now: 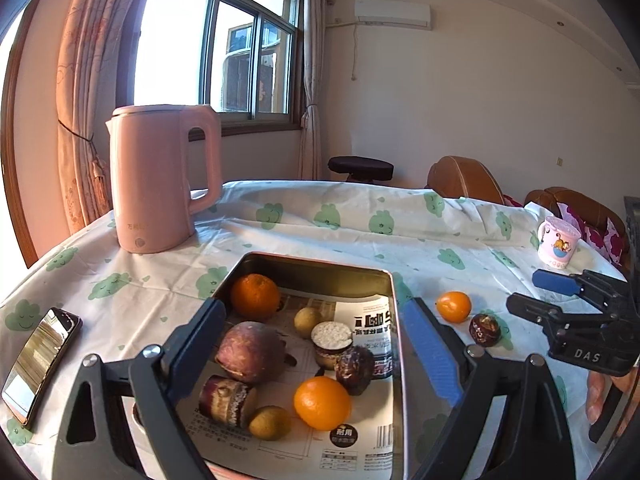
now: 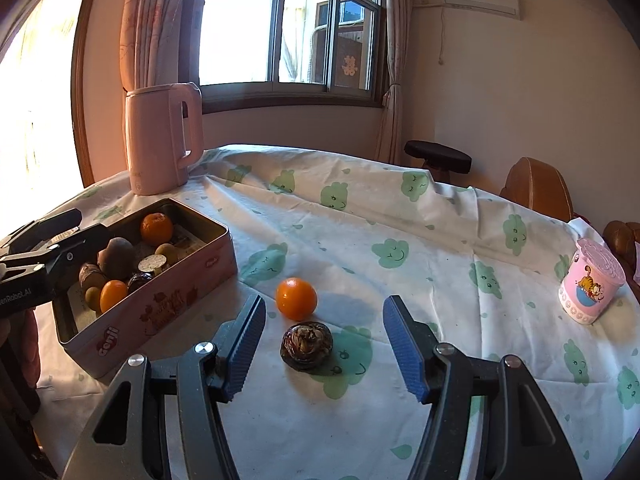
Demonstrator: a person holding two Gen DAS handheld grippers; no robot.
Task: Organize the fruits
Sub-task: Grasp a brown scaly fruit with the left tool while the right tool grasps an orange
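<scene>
A pink metal tin lined with printed paper holds two oranges, a purple-brown tuber, small green-brown fruits and dark chestnut-like pieces. My left gripper hovers open over the tin, with nothing pressed between its blue pads. On the cloth to the right of the tin lie a loose orange and a dark brown chestnut-like fruit. My right gripper stands open just above and behind those two, touching neither.
A pink kettle stands behind the tin. A phone lies at the table's left edge. A pink cartoon cup sits far right. Brown chairs and a dark stool lie beyond the table.
</scene>
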